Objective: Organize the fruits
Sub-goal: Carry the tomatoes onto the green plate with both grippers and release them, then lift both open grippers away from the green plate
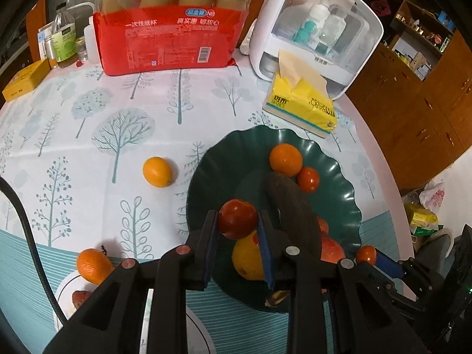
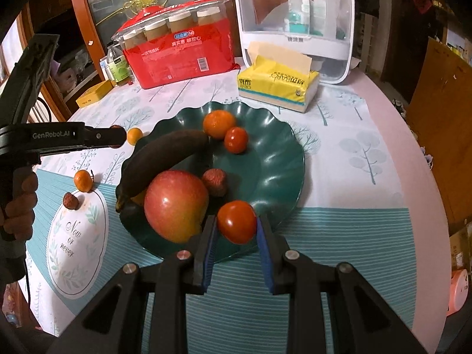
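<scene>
Left wrist view: the left tongs (image 1: 238, 221) pinch a red tomato (image 1: 237, 219) over the near part of the green plate (image 1: 345, 188). The tongs' frame hides most of a yellow fruit (image 1: 246, 261) and part of an apple (image 1: 332, 249) in the plate; the dark banana (image 1: 292, 206) is cut off at its near end. An orange (image 1: 285, 159) and a small tomato (image 1: 307, 179) lie at the plate's far side. On the surface (image 1: 88, 124) a yellow citrus (image 1: 157, 171) lies left of the plate, an orange fruit (image 1: 93, 265) nearer, and a brownish thing (image 1: 81, 297) at the bottom edge is too cut off to name. The right tongs (image 1: 370, 256) show at the right edge with a small tomato between them

Right wrist view: the right tongs (image 2: 237, 224) pinch a tomato (image 2: 237, 221) above the plate's (image 2: 283, 171) near rim. The apple (image 2: 175, 205) covers part of the banana (image 2: 165, 159). A lychee (image 2: 214, 180) sits behind it. The left tongs (image 2: 116, 136) enter from the left; their grip is hidden here
</scene>
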The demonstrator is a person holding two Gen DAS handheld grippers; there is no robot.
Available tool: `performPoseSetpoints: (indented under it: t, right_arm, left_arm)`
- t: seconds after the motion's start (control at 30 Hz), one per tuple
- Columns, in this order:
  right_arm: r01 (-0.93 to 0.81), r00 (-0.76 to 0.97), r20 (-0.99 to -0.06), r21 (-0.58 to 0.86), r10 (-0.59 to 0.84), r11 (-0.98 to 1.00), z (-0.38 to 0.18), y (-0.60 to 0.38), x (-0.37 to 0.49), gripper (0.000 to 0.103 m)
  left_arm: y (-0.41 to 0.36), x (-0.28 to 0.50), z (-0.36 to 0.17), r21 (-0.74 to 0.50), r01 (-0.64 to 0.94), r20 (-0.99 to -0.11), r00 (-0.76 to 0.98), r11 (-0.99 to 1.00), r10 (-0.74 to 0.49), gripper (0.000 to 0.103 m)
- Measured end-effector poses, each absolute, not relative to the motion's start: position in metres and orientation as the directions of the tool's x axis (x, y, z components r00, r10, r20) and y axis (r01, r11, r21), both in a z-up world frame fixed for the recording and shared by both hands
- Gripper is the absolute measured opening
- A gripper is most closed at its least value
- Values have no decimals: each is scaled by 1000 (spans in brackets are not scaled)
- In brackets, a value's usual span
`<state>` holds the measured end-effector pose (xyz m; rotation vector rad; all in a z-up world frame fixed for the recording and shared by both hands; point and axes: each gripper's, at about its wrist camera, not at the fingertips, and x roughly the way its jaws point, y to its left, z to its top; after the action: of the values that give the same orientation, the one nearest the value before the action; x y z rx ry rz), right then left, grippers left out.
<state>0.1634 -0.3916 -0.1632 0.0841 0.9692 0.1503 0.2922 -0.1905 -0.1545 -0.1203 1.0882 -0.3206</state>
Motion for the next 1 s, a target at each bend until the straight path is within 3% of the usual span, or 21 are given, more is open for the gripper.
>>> performPoseSetpoints:
  t: [0.1, 0.17, 0.2, 0.23, 1.0]
  right_arm:
    - [-81, 556, -813, 154, 172, 985, -165, -393, 164, 29]
    - [-78, 555, -811, 171, 186, 982, -166, -394, 165, 40]
    - [-76, 560, -806, 180, 192, 981, -165, -395, 164, 49]
    - [-74, 563, -803, 184, 193, 980, -165, -396, 164, 51]
    - [-46, 523, -824, 226, 216, 973, -158, -380, 135, 52]
  left_arm:
    - [-192, 294, -156, -247, 197, -853, 421, 949, -309, 28]
    - [-192, 294, -155, -255, 201, -849, 421, 946, -319, 40]
    - [-192, 293, -155, -259, 204, -848, 420, 944, -324, 55]
    - [-192, 293, -153, -259, 206, -846, 423, 944, -325, 62]
    - [-140, 213, -155, -255, 62, -879, 402, 965, -258, 72]
